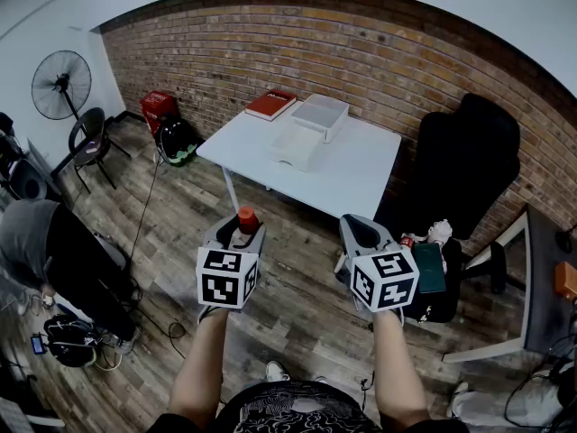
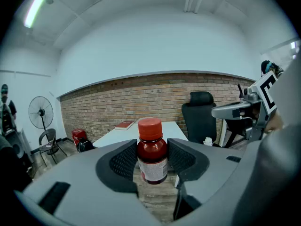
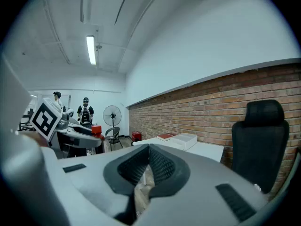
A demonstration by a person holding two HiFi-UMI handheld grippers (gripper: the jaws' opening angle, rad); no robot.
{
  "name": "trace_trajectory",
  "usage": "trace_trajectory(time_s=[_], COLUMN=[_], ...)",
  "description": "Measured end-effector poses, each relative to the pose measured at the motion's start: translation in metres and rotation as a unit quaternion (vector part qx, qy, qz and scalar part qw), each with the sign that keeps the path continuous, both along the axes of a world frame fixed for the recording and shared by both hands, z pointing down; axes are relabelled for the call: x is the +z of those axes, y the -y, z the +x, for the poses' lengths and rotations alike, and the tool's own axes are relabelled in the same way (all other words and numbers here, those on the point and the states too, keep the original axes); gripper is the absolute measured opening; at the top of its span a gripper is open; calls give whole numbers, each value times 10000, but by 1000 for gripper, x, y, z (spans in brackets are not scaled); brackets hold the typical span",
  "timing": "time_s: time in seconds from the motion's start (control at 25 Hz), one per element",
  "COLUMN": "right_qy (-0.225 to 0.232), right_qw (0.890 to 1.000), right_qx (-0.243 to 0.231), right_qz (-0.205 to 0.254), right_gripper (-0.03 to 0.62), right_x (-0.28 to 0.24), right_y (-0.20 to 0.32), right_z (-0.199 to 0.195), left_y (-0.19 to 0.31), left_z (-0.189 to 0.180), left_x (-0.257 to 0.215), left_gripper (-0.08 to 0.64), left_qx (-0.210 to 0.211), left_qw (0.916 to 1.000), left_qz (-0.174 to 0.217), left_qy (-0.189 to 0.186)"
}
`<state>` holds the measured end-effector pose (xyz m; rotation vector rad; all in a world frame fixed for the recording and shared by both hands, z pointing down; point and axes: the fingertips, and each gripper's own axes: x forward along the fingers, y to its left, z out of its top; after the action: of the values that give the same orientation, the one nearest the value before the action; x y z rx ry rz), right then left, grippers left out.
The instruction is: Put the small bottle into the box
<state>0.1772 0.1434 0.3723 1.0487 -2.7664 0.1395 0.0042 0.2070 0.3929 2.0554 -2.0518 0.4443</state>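
Observation:
A small dark-red bottle (image 1: 247,221) with a red cap stands upright between the pads of my left gripper (image 1: 243,227), which is shut on it. In the left gripper view the bottle (image 2: 152,157) fills the gap between the two pads, label facing the camera. My right gripper (image 1: 361,227) is held level beside it, shut, its pads meeting with nothing between them (image 3: 148,166). Both hang over the wooden floor, short of the white table (image 1: 361,174). A white box (image 1: 320,115) sits at the table's far side, with a second white tray (image 1: 293,147) in front of it.
A red book (image 1: 270,105) lies at the table's far left corner. A black office chair (image 1: 473,152) stands right of the table, with a dark bag (image 1: 433,282) on the floor beneath it. A fan (image 1: 61,84), a chair and a person (image 1: 54,251) are at the left.

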Motion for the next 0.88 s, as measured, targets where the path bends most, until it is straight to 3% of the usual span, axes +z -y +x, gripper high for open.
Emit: trace_trajectory(time_s=[0.44,0.88], right_qy=[1,-32], right_qw=[9997,9994], right_qx=[234,351], right_qz=[-18,-2], right_gripper=[21,21], right_x=[5,4], right_y=[3,19], right_z=[-35,-47], left_y=[11,33], left_z=[-38,-45], left_x=[6,13], left_gripper=[216,216], left_qx=[162,359], left_qw=[9998,9992], left_qz=[43,18], left_qy=[-87,-148])
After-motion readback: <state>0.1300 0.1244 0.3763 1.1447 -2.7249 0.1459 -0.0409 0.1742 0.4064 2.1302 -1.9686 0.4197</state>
